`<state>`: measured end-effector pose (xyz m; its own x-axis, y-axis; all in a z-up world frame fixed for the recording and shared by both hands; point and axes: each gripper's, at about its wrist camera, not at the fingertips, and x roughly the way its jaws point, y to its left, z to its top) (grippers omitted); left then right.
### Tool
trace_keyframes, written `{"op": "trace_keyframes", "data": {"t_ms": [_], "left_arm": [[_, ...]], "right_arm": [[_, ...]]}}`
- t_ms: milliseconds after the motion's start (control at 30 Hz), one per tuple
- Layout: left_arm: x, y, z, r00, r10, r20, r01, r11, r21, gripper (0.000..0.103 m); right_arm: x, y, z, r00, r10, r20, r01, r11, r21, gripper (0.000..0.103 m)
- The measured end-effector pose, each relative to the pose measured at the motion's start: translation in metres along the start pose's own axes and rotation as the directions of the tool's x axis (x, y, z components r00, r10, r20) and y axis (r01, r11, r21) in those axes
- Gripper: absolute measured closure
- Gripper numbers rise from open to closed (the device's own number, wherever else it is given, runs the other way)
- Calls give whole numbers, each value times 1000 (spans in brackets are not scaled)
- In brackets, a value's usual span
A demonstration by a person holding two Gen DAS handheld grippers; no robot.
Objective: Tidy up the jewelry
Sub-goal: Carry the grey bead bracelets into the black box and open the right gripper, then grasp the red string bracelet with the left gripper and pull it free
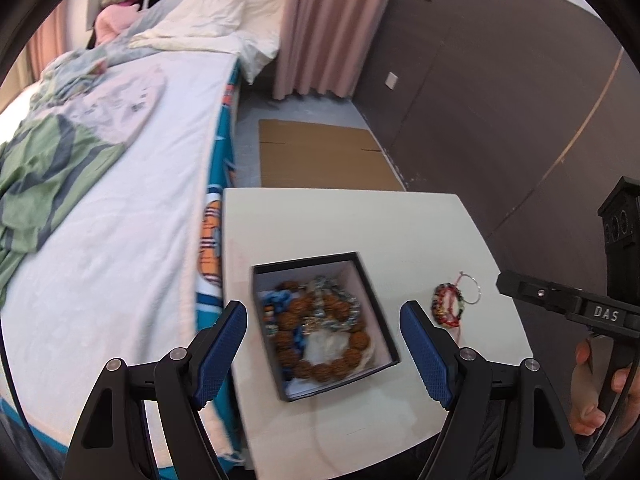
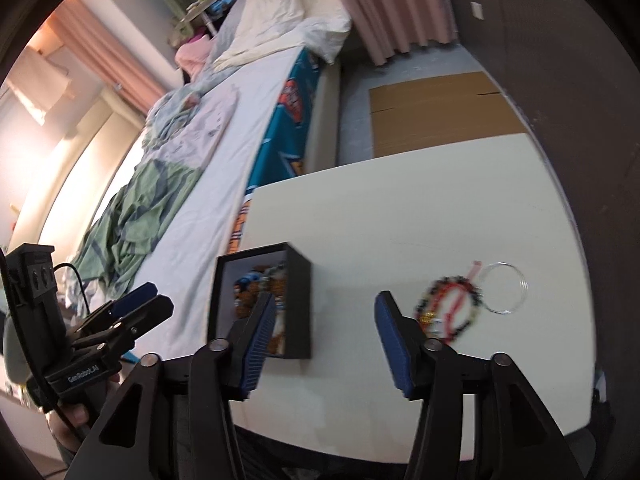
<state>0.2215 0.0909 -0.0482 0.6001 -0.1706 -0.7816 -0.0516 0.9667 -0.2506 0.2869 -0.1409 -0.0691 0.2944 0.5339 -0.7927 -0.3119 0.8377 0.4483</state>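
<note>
- Cream-white, smooth square tabletop (image 1: pixel 400 224) stands beside a bed covered in a white sheet (image 1: pixel 120 240), with a flat sheet of brown cardboard (image 1: pixel 320 156) on the grey floor beyond it
- Square black cardboard box with a white lining (image 1: pixel 384 312) sits open on the table's near left part, close to the bed edge
- Inside the box lies a ring of large, round, knobbly brown wooden beads (image 1: pixel 320 336), tangled with a glinting silver chain (image 1: pixel 340 300) and blue beaded pieces (image 1: pixel 280 300)
- On the bare table to the right of the box, well apart from it, lies a small heap of bracelets of red, black and yellow beads (image 2: pixel 448 304), touching a thin clear wire hoop (image 2: pixel 508 288)
- Left gripper (image 1: pixel 324 352) hovers above the box with its blue ribbed pads spread wide, one on each side of the box, gripping and touching nothing
- Right gripper (image 2: pixel 324 340) hangs over the table between the box and the bracelet heap, its blue ribbed pads also spread wide and holding nothing
- Right finger of that claw overlaps the near edge of the bracelet heap in view; whether it touches cannot be told
- Motion blur softens both views
</note>
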Motion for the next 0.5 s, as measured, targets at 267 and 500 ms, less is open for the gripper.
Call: {"op": "trace_keyframes", "data": {"t_ms": [267,500], "left_arm": [[18,-47,4,999,-21,-30,23,996,86,24],[37,-88,1,998,-21,-64,33,982,185,24]], "right_arm": [[-21,-50,-5,999,-45,28,42,995,93,33],[-29,-87,-17,998,-57,41,50,986,158,33]]}}
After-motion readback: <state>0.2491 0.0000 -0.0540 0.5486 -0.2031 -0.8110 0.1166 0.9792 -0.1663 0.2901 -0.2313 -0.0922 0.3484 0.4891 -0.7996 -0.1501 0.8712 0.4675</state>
